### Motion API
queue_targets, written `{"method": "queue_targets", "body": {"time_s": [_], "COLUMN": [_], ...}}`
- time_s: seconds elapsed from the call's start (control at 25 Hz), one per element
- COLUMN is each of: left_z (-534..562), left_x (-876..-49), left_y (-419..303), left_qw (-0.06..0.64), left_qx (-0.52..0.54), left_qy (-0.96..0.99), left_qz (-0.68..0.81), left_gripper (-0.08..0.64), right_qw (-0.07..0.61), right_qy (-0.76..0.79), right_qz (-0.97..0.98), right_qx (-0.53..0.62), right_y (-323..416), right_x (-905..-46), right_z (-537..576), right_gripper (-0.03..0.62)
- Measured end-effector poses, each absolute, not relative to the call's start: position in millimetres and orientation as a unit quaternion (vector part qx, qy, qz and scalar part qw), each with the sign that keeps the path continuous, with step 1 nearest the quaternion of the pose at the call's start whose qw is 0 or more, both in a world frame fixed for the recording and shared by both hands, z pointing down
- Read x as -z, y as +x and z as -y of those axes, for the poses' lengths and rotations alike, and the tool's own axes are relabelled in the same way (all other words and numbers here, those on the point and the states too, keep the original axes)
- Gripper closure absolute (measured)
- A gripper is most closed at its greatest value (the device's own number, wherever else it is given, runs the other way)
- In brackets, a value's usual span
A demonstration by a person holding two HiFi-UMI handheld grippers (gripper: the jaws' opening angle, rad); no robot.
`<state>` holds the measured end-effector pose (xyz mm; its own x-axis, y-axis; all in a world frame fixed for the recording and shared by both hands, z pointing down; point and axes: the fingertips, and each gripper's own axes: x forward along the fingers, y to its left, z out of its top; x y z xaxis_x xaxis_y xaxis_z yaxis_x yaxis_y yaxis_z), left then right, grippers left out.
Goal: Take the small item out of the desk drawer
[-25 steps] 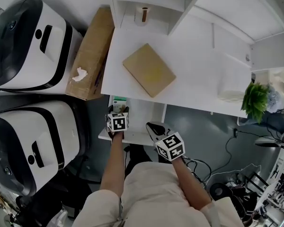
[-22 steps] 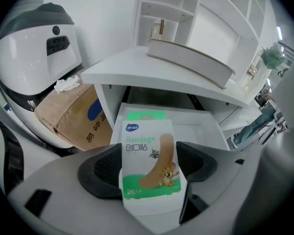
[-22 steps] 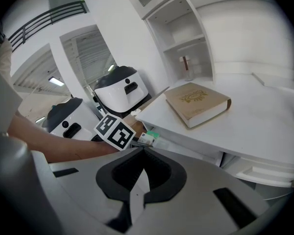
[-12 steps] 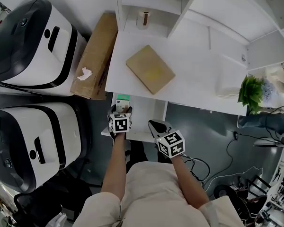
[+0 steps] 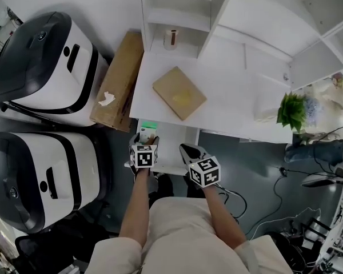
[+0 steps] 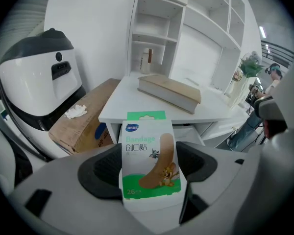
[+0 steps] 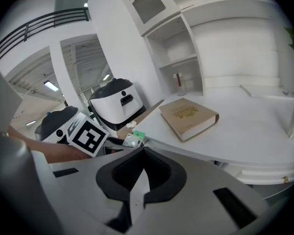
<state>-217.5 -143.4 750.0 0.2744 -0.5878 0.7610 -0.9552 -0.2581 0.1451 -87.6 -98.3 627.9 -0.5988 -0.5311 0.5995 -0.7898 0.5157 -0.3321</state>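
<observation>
Small white-and-green bandage box (image 6: 147, 146), clamped upright between the two dark pads of the left tool (image 6: 148, 173), printed face toward that tool's camera, green top edge uppermost. In the head view, seen over the far left part of the pulled-out white drawer (image 5: 171, 142), just near of the front edge of the white surface (image 5: 234, 99); whether clear of the drawer's inside or not, impossible to tell.

Right tool (image 7: 139, 180) to the right of the left one, near the drawer's near right corner, jaws pressed together with nothing between them. Each tool held out on a forearm in front of a person in a light top.

On the surface, beyond the drawer: a tan closed book (image 5: 179, 92) lying flat and turned at an angle. Behind it, a white shelf unit (image 5: 180, 7) with a small brown bottle (image 5: 171, 39) standing in its lower compartment. At the right end of the surface, a green plant (image 5: 291, 112).

Left of the surface, on the floor: a long cardboard carton (image 5: 119, 76) with a crumpled white tissue (image 5: 107, 99) on top. Further left, two large white-and-black machines (image 5: 43, 59), one far and one near.
</observation>
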Motion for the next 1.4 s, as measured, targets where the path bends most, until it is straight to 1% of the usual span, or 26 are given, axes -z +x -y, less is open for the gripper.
{"method": "queue_targets", "body": {"time_s": [0.32,0.76,1.0,1.4], "left_z": [143.8,147.1,138.2,136.6], "left_x": [-689.9,-598.2,-570.1,-535.0], "left_y": [-216.3,-218.5,-222.3,-230.5], "left_qw": [0.268,0.192,0.163,0.138], "left_qx": [-0.271,-0.225,-0.198,-0.164], "left_qy": [0.757,0.788,0.799,0.803], "left_qz": [0.531,0.54,0.544,0.555], "left_gripper": [0.199,0.2,0.199,0.2], "right_qw": [0.179,0.14,0.129,0.121], "right_qy": [0.429,0.461,0.464,0.464], "right_qz": [0.839,0.838,0.842,0.846], "right_qx": [-0.283,-0.255,-0.245,-0.233], "right_y": [-78.3,-79.2,-86.6,-87.8], "right_x": [-594.2,-561.3,-550.9,-540.5], "right_z": [117.9,127.5,127.8,126.8], "right_gripper": [0.568,0.568,0.568,0.568]}}
